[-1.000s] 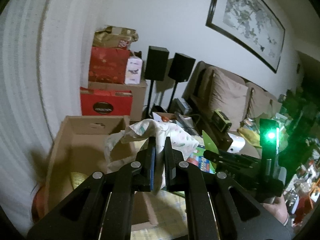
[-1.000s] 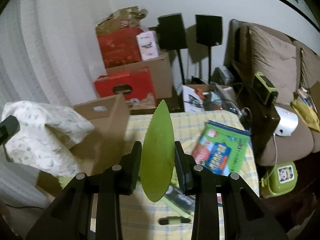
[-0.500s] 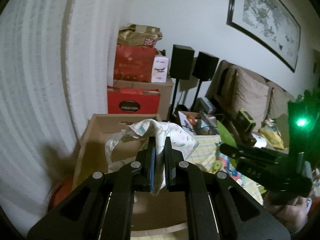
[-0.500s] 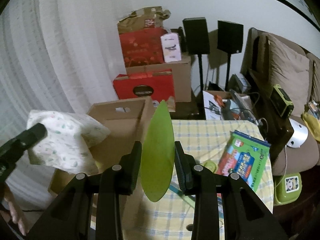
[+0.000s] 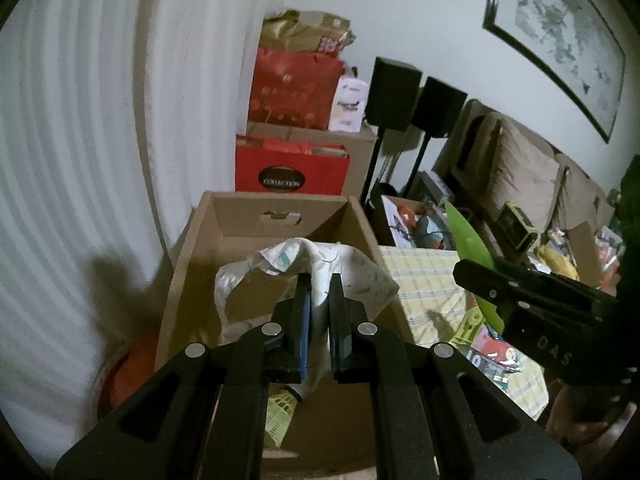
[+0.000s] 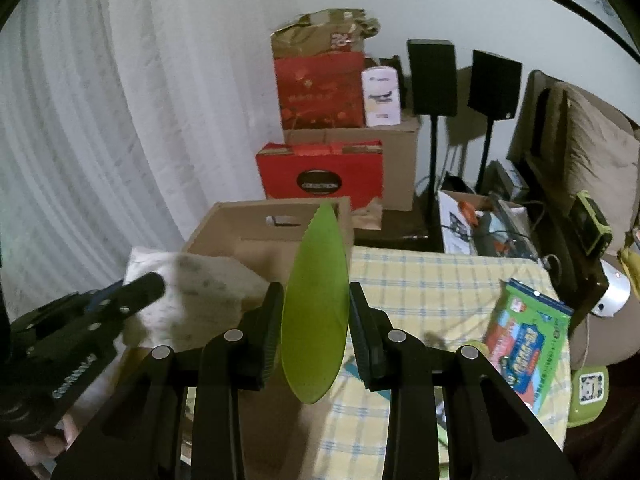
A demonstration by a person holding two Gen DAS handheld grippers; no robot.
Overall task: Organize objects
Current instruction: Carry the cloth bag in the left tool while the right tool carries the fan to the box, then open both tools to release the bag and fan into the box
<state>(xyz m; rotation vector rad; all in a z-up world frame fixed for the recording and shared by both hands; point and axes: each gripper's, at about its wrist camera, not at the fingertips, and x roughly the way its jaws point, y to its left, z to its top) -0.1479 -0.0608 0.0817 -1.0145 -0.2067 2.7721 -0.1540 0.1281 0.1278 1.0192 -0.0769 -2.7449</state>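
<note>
Left tool (image 5: pixel 319 312) pinches printed cloth (image 5: pixel 320 258); right tool (image 6: pixel 314 328) clamps green leaf (image 6: pixel 316 300).

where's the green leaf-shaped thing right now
The green leaf-shaped thing is clamped upright in the right gripper, beside the open cardboard box at the checked tablecloth's left edge.

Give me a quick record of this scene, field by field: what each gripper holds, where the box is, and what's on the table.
left gripper: shut on the patterned cloth, held over the open cardboard box
right gripper: shut on the green leaf-shaped piece
cardboard box: open, beside the table, next to the white curtain
box contents: partly hidden by the cloth
table: yellow checked cover, with a green packet lying on it
background: red boxes and two black speakers
</note>
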